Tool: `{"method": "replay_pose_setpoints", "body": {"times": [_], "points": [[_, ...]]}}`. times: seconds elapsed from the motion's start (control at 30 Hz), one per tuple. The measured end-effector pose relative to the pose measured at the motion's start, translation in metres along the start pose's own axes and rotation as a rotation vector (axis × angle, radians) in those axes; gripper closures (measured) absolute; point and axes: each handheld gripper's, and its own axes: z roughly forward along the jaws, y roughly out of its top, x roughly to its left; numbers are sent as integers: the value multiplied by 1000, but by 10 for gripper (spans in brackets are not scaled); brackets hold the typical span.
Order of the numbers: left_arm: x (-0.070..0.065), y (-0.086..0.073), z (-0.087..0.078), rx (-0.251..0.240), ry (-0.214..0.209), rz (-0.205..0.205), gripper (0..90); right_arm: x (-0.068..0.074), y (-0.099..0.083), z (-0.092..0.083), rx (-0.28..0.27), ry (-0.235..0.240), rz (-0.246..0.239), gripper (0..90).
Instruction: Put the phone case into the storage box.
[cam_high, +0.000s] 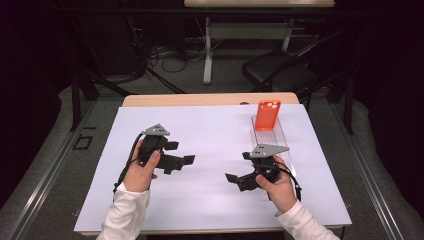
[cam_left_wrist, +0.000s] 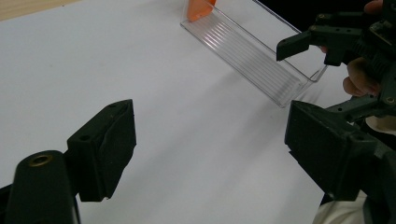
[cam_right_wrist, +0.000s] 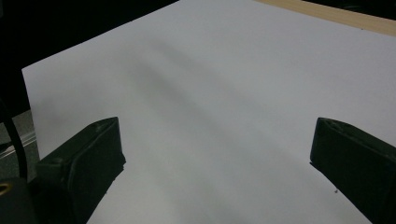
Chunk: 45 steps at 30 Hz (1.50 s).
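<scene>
An orange phone (cam_high: 267, 115) stands upright at the far end of a clear plastic tray (cam_high: 274, 136) on the right side of the white sheet (cam_high: 210, 200). In the left gripper view the phone (cam_left_wrist: 198, 8) and tray (cam_left_wrist: 254, 53) lie ahead, toward the upper right. My left gripper (cam_high: 182, 153) is held left of centre, pointing right, open with nothing between its jaws (cam_left_wrist: 210, 140). My right gripper (cam_high: 239, 167) hovers just left of the tray's near end, pointing left. It is open over bare paper (cam_right_wrist: 215, 149).
The white sheet covers most of a wooden table (cam_high: 200, 99). A dark chair (cam_high: 280, 70) and a second table's legs (cam_high: 207, 55) stand on the floor beyond. Both of the person's white-sleeved forearms come in from the near edge.
</scene>
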Motion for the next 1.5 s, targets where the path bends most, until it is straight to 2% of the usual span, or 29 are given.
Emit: {"method": "replay_pose_setpoints", "body": {"times": [0.1,0.23,0.6,1.07,1.5], "points": [[0,0,1,2,-2,5,171,2,-4,2,-16,8,-1,20],[1,0,2,6,2,-1,172,4,-9,4,-10,14,-5,20],[-1,-1,7,2,-6,19,171,8,-18,6,-15,22,-9,27],[-2,-1,12,12,-13,28,171,12,-28,11,-33,13,-23,31],[-4,-2,14,23,-17,31,171,12,-31,14,-8,11,-16,34]]}}
